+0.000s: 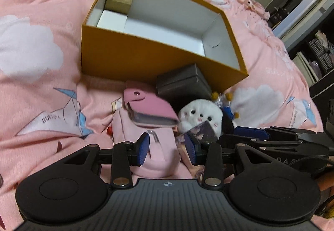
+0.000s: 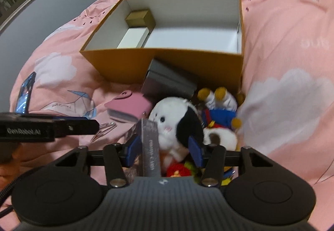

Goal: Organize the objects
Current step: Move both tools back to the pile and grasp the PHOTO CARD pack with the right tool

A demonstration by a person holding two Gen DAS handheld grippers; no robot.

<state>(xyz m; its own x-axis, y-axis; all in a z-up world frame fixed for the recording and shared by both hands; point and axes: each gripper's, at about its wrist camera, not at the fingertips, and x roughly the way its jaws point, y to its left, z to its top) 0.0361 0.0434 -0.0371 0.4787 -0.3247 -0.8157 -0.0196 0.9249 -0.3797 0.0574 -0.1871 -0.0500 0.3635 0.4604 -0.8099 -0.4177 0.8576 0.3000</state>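
An open orange box (image 1: 129,57) (image 2: 167,61) lies on the pink duvet, with a small gold box (image 1: 119,1) (image 2: 139,18) and a white box (image 1: 112,19) (image 2: 133,37) in its left end. In front of it lie a grey box (image 1: 181,82) (image 2: 167,82), a pink wallet (image 1: 150,112) (image 2: 129,105), a white plush (image 1: 200,116) (image 2: 171,124) and a blue duck plush (image 2: 219,109). My left gripper (image 1: 168,149) is open over a pink pouch (image 1: 154,153). My right gripper (image 2: 165,151) is open around the white plush and a silvery card pack (image 2: 150,147).
The pink duvet (image 1: 41,32) (image 2: 281,32) covers the whole bed. The right gripper's body (image 1: 281,139) shows at the right of the left view; the left gripper's body (image 2: 41,128) shows at the left of the right view. Shelves (image 1: 317,51) stand right of the bed.
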